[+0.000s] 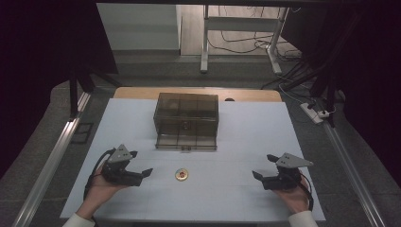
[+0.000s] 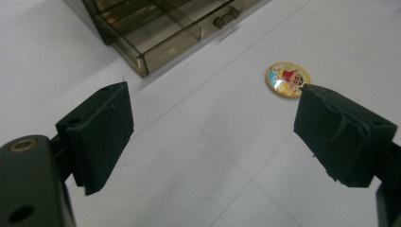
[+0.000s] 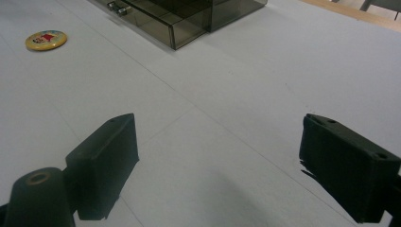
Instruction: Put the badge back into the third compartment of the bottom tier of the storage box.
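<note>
We hold the left gripper (image 1: 142,163) above the white table (image 1: 246,189) with its jaws spread wide and nothing between them. In the left gripper view bare table surface shows through the gap, and the round yellow badge (image 2: 287,80) lies just beyond the tip of one jaw, apart from it. Seen from the high view, this gripper sits to the left of the badge (image 1: 181,174), near it and pointing toward it.

Our right gripper (image 1: 262,166) is on the other side of the badge, farther off than the left one, and its jaws also stand wide apart, empty. In the right gripper view the badge (image 3: 46,39) rests flat on the table well ahead of the jaws.

Beyond the badge, toward the far edge of the table, stands the smoky transparent drawer box (image 1: 187,118). Its bottom drawer (image 1: 186,141) is pulled out toward the badge, with the handle facing it.
</note>
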Demonstrator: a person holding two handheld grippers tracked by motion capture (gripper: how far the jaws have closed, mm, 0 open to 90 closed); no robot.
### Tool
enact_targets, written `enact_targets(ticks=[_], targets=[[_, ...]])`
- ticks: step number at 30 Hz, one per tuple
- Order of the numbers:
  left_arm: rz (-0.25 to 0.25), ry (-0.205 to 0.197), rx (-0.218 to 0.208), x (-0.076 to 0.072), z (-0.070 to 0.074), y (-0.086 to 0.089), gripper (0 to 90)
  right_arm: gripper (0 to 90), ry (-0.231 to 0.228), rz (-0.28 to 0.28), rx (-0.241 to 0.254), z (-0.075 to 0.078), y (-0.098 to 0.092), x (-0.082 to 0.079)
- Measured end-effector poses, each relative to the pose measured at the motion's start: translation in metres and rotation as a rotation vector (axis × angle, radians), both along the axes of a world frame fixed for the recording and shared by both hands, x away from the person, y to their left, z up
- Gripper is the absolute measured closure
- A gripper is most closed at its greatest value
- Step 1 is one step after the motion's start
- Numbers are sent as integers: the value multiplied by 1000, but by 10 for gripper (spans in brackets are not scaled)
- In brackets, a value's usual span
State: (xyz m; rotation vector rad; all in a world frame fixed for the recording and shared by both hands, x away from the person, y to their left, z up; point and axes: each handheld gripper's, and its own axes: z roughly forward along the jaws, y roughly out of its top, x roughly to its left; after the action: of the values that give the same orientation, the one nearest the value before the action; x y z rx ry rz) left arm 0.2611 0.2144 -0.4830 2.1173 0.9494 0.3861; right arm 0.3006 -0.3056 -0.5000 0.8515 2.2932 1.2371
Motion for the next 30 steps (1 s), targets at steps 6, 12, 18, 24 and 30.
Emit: enact_targets(ticks=[6,12,18,24,30], targets=[[-31,5,7,6,3,-11,126,120,4,-2,-8,-1,0,0],[-63,7,18,9,4,-23,126,122,5,-2,-14,-1,1,0],[-97,11,29,12,5,-34,125,122,8,-2,-19,-2,1,0],[-120,13,28,16,7,-46,122,122,12,1,-9,-2,1,1],[-145,16,29,20,9,-58,122,122,12,2,-11,-2,1,1]])
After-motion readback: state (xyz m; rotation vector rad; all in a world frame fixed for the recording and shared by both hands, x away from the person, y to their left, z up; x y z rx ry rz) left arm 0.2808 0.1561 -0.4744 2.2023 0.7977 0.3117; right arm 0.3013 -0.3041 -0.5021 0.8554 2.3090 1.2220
